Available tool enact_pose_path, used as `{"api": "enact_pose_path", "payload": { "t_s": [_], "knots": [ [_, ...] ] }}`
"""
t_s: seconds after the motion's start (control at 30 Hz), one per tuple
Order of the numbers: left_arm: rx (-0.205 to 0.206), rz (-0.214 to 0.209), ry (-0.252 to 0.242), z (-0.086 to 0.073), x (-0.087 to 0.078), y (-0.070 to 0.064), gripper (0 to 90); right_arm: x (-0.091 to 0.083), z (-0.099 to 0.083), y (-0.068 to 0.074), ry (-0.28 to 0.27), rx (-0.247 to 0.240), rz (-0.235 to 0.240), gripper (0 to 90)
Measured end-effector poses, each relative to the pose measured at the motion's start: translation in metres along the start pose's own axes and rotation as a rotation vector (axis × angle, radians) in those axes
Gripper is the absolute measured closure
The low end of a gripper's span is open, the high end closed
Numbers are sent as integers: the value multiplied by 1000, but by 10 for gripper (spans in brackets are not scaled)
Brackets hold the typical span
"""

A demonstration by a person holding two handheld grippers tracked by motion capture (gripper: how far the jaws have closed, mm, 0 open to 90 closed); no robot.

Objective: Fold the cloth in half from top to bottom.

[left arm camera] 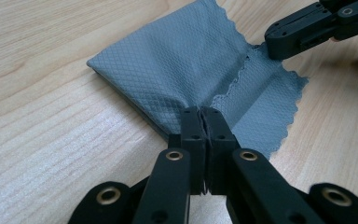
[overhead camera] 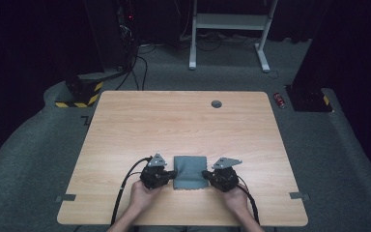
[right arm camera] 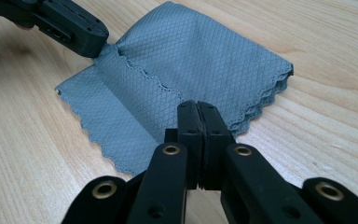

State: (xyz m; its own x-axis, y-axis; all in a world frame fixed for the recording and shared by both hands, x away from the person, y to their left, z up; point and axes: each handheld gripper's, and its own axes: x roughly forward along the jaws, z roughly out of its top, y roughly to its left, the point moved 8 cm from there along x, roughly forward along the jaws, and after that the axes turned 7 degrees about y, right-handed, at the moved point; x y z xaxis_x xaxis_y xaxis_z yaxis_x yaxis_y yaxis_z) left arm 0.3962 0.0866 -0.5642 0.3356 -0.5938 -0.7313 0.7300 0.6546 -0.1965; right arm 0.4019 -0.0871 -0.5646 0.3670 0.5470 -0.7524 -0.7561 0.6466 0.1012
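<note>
A folded grey cloth with a quilted weave and scalloped edges lies flat on the wooden table near its front edge. My left gripper is shut on the cloth's left edge, and my right gripper is shut on its right edge. In the left gripper view the jaws pinch the cloth where a folded layer overlaps, with the right gripper across from it. In the right gripper view the closed jaws grip the cloth, and the left gripper pinches the far side.
A round cable hole sits near the table's back edge. Cables trail from both grippers toward the front edge. A white desk frame and black equipment stand on the grey carpet beyond the table.
</note>
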Motion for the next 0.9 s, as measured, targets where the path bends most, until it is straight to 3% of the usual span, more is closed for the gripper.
{"api": "enact_pose_path", "payload": {
  "t_s": [0.23,0.37,0.5,0.7,0.8,0.9],
  "knots": [
    [27,13,18,-6,-1,-6,881,-3,-4,5,1,-18,-4,884],
    [4,-5,22,-9,-2,-8,852,-3,-6,8,4,-32,-11,865],
    [-2,-17,24,-15,-6,-14,806,-8,-8,12,-4,-36,11,802],
    [-18,-41,-24,-16,-21,-21,727,-24,-10,17,-50,-26,28,777],
    [-10,-4,-49,-8,-24,-18,655,-28,-4,17,-66,-27,22,786],
    [-28,17,-57,1,-22,-13,622,-23,1,17,-60,-21,10,797]
  ]
}}
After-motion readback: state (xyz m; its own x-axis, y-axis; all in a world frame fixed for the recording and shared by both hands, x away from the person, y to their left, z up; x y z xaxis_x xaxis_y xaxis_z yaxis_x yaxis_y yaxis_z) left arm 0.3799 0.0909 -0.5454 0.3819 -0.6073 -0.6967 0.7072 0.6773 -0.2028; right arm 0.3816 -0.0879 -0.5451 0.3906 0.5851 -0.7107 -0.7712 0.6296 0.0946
